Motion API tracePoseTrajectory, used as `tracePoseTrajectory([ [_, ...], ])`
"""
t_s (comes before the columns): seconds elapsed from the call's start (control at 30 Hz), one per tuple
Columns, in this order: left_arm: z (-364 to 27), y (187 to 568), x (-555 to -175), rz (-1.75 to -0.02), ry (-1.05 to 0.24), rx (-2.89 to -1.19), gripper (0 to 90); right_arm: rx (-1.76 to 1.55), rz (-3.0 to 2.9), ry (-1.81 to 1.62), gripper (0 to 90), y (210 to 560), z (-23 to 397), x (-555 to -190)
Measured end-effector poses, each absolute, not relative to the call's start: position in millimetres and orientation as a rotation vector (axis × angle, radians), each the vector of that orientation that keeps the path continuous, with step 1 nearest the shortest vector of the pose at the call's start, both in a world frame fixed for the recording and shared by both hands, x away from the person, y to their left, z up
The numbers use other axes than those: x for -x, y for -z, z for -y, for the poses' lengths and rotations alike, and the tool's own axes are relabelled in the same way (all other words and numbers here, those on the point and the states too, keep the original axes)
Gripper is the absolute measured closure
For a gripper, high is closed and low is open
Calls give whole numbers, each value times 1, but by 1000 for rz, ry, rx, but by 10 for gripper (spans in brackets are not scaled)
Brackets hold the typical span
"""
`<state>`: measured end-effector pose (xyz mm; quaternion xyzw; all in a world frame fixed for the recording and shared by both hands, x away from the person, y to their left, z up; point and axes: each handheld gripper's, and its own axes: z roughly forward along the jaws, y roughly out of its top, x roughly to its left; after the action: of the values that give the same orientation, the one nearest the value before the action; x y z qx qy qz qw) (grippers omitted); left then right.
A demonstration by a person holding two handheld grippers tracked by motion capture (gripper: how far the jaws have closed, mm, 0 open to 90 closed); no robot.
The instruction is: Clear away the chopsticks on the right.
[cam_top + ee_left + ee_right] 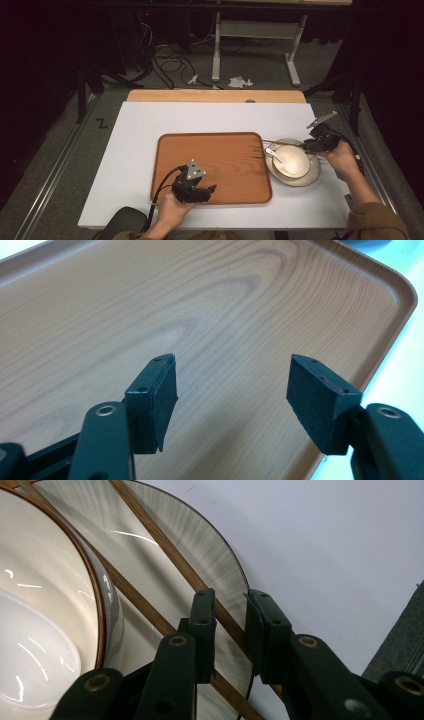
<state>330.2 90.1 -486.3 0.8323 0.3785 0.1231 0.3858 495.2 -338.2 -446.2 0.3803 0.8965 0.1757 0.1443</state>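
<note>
A wooden tray (210,135) lies mid-table, its wood-grain floor (200,300) bare. My left gripper (210,192) hovers open over the tray's near left part, with nothing between its jaws (232,365). Right of the tray stands a grey plate (310,175) holding a cream bowl (292,160) with a white spoon (274,154) in it. Two brown chopsticks (282,142) lie across the plate's far rim. My right gripper (306,145) is at the plate's right edge. Its jaws (230,597) straddle one chopstick (175,560) with a narrow gap, above the plate (210,545) and beside the bowl (45,605).
The tray and plate rest on a white board (140,150) over a wooden table (215,96). The board's right edge (390,645) is close to my right gripper. Beyond the table, cables (170,62) and a desk leg (216,50) stand on the floor.
</note>
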Motion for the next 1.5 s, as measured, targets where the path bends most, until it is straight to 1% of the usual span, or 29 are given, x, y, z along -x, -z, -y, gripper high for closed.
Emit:
tracePoseTrajectory([
  [0.07,-90,486,-330,-961,-314,-2121,368,-1074,-2600,-493,724,446,338,-495],
  [0.17,-90,486,-330,-962,-314,-2121,368,-1054,-2593,-492,726,448,337,-494],
  [0.4,-91,486,-330,-962,-317,-2115,368,-988,-2561,-422,800,449,332,-495],
  [0.57,-91,487,-330,-963,-318,-2116,368,-941,-2538,-387,830,450,330,-494],
  [0.9,-90,487,-330,-965,-320,-2117,368,-909,-2521,-383,840,450,330,-490],
  [1.13,-91,486,-329,-962,-320,-2112,368,-921,-2467,-466,844,434,332,-481],
  [1.33,-92,483,-328,-953,-324,-2100,368,-955,-2423,-624,844,408,337,-461],
  [1.5,-92,482,-327,-951,-320,-2097,368,-924,-2384,-685,844,393,330,-439],
])
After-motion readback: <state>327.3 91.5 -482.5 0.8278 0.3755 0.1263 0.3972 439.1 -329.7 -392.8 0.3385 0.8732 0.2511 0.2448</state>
